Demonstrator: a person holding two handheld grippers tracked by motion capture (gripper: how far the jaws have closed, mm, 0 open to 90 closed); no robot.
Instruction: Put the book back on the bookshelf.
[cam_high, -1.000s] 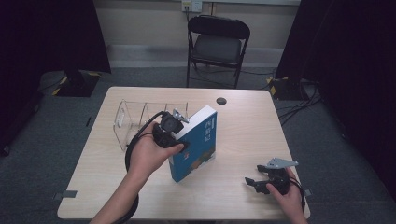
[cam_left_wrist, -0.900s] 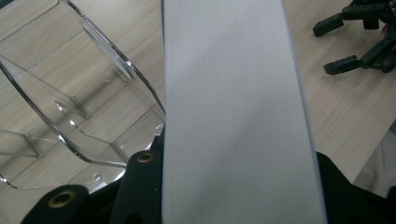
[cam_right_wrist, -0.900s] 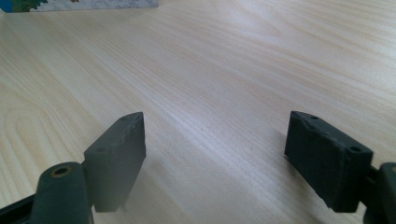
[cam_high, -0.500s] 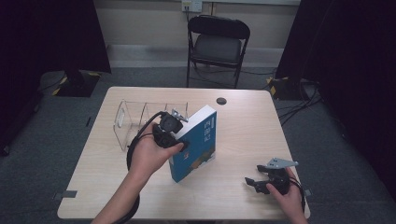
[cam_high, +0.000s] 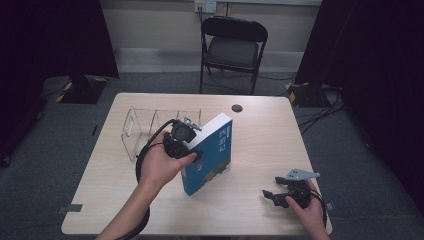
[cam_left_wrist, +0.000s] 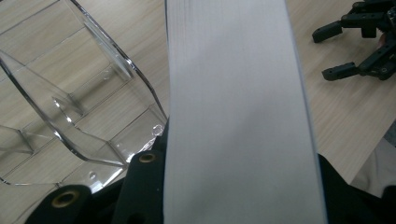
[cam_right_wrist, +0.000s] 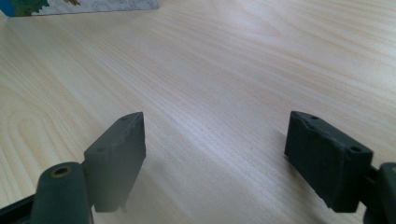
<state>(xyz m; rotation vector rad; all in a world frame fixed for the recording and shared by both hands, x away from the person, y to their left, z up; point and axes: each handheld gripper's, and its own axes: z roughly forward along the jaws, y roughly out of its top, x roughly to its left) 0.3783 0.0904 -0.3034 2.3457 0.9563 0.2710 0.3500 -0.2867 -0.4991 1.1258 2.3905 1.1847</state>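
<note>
Clear rack (cam_high: 150, 127): a see-through plastic organiser with upright dividers, standing on the left part of the worktop (cam_high: 260, 145); in the left gripper view (cam_left_wrist: 79, 116) its compartments hold nothing.
Left tongs (cam_high: 186, 145): clamped across the thickness of the book, whose white page edge runs up between the jaws in the left gripper view; the jaws have just been closing onto it.
Book (cam_high: 212, 152): blue-covered, standing tilted on its lower edge on the worktop, just right of the rack and outside every compartment; page block (cam_left_wrist: 233, 116) faces the left tongs' camera.
Right tongs (cam_high: 280, 194): jaws spread wide with nothing between them, held low over bare worktop near the front right corner, well apart from the book; also seen at (cam_right_wrist: 210, 163).
</note>
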